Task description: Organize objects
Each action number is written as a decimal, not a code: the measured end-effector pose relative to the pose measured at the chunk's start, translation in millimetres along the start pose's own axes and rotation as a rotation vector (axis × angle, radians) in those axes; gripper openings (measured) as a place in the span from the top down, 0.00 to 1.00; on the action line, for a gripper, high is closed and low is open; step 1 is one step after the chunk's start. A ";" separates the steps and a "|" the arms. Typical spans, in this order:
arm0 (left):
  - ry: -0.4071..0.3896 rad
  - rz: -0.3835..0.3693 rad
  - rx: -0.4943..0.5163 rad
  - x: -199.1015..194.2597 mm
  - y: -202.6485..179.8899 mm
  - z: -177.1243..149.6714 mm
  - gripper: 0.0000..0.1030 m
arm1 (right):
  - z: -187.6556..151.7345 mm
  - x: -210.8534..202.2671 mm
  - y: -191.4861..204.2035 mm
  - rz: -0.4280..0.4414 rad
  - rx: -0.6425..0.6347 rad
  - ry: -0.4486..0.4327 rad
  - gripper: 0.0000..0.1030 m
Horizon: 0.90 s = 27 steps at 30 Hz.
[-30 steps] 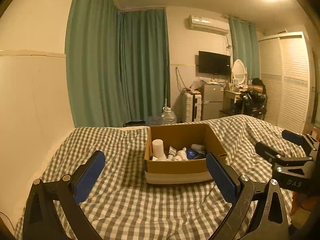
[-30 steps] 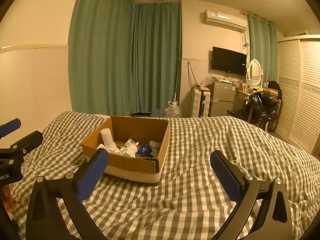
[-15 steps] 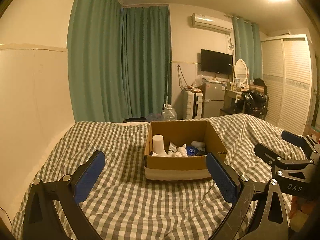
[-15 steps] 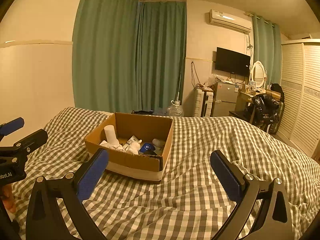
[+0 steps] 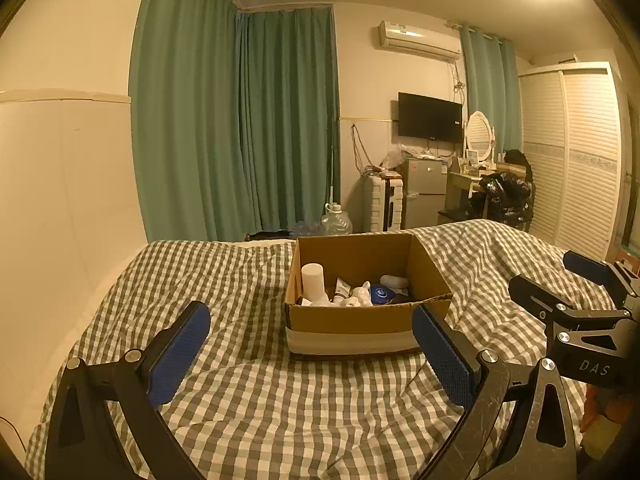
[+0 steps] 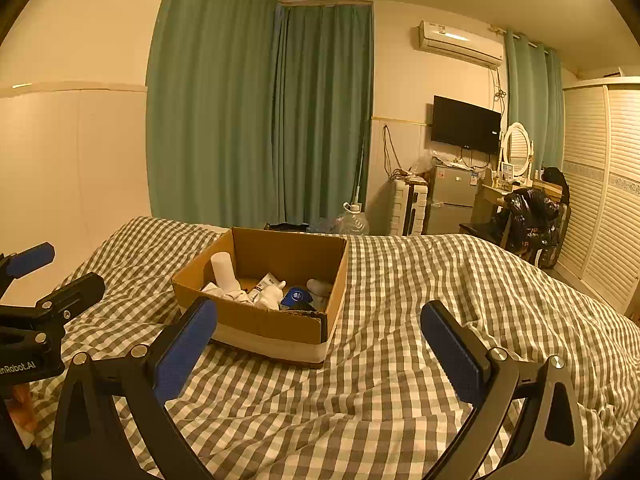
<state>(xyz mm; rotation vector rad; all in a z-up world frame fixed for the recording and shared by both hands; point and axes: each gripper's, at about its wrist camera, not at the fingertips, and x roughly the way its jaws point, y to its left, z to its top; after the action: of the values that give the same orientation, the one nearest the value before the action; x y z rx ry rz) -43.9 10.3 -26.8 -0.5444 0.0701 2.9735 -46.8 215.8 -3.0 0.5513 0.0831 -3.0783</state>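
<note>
An open cardboard box (image 5: pixel 352 320) (image 6: pixel 280 328) sits on the checked bed cover. It holds a white cylinder (image 5: pixel 313 278) (image 6: pixel 223 267), a tube (image 5: pixel 342 288), a white bottle (image 6: pixel 272 295), a blue round tin (image 5: pixel 380 294) (image 6: pixel 296 297) and other small white items. My left gripper (image 5: pixel 310 350) is open and empty, in front of the box. My right gripper (image 6: pixel 318 346) is open and empty, in front of the box's right corner. Each gripper also shows at the edge of the other's view: the right one (image 5: pixel 568 300) and the left one (image 6: pixel 44 284).
The checked cover (image 5: pixel 248 400) is wrinkled and rises to a hump at the right (image 6: pixel 480 272). Behind the bed are green curtains (image 5: pixel 240 120), a water jug (image 5: pixel 337 220), a small fridge (image 5: pixel 424 192), a wardrobe (image 5: pixel 580 160) and a wall to the left (image 5: pixel 60 200).
Both views have tilted slightly, so the box sits a little lower in frame. Both grippers stay open and empty; the box has not moved.
</note>
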 end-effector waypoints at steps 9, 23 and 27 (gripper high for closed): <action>0.016 0.015 -0.006 1.0 0.9 -1.6 0.00 | -1.4 -1.2 3.7 0.008 0.001 -0.008 0.01; 0.020 0.037 0.002 1.5 2.0 -4.3 0.00 | -3.1 -0.1 6.1 0.002 -0.006 -0.007 0.01; 0.020 0.036 -0.003 1.6 2.9 -4.4 0.00 | -3.8 -0.3 6.4 0.002 -0.006 -0.003 0.01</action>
<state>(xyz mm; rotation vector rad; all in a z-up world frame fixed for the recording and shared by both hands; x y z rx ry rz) -44.2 7.4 -31.4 -0.5796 0.0782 3.0040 -45.1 209.6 -6.8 0.5454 0.0923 -3.0757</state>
